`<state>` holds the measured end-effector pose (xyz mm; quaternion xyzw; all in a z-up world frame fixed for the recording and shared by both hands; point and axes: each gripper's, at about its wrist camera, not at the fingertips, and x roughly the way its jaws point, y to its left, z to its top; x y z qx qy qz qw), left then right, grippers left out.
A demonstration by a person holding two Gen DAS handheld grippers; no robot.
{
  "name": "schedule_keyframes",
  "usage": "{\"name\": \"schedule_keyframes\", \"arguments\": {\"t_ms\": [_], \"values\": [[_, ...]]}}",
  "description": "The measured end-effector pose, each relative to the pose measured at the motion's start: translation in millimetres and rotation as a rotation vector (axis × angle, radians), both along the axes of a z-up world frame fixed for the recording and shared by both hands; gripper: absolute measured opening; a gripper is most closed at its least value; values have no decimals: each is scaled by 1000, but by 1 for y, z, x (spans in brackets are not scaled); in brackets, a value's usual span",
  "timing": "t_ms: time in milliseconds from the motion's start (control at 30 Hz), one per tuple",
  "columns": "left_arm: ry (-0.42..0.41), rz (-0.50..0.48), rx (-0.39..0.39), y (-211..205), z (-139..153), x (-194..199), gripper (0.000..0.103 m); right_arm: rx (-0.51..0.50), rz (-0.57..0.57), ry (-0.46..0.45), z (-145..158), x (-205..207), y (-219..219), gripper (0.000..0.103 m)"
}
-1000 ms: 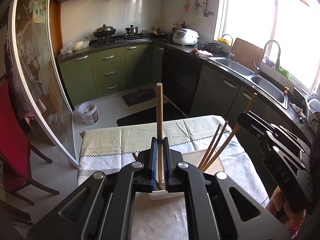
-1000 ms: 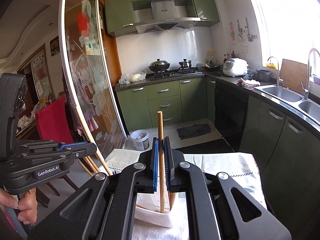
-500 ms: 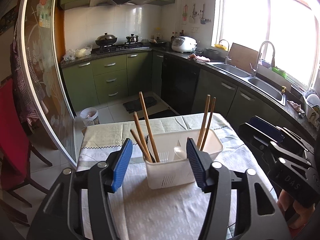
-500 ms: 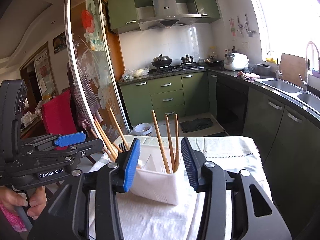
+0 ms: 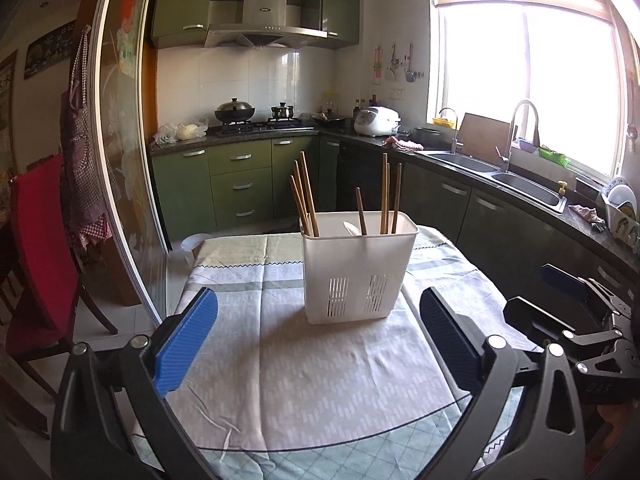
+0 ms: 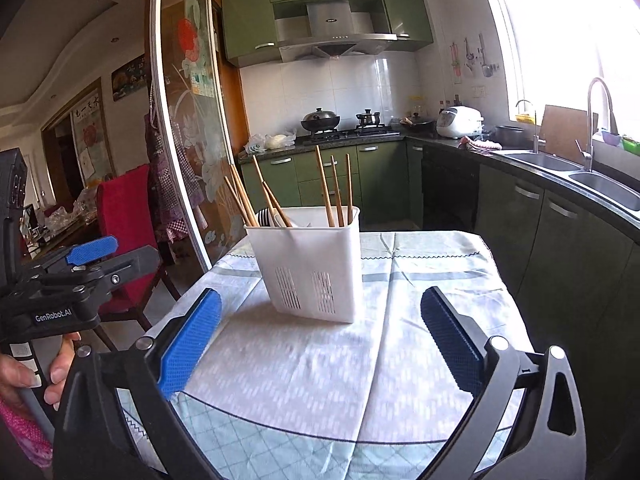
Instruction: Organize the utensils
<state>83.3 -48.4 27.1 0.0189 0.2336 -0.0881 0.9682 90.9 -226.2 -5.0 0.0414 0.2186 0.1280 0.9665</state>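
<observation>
A home kitchen: green cabinets [image 5: 236, 184] and a range hood [image 5: 262, 20] at twelve o'clock above a gas stove [image 5: 260, 123] carrying pots, a double sink [image 5: 508, 178] under the window at two o'clock, probably a rice cooker [image 5: 376, 121] beside it.

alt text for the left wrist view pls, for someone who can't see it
A white slotted utensil holder stands on a cloth-covered table, with wooden chopsticks upright in it. The left gripper, jaws opening and empty, frames it from the near side; a green kitchen lies behind.
</observation>
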Motion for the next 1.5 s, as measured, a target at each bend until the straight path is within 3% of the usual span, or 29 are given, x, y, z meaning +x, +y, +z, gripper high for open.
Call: {"name": "schedule_keyframes", "arguments": {"t_ms": [300,500,1500], "values": [[33,15,-69,7,-11,-38,96,-47,-11,-37,3,-53,2,98],[33,45,-43,11,-15,-49,96,-35,-35,-36,-1,-68,-2,98],[66,53,-27,20,-24,-55,96,-37,-19,-30,2,-64,-2,98]]}}
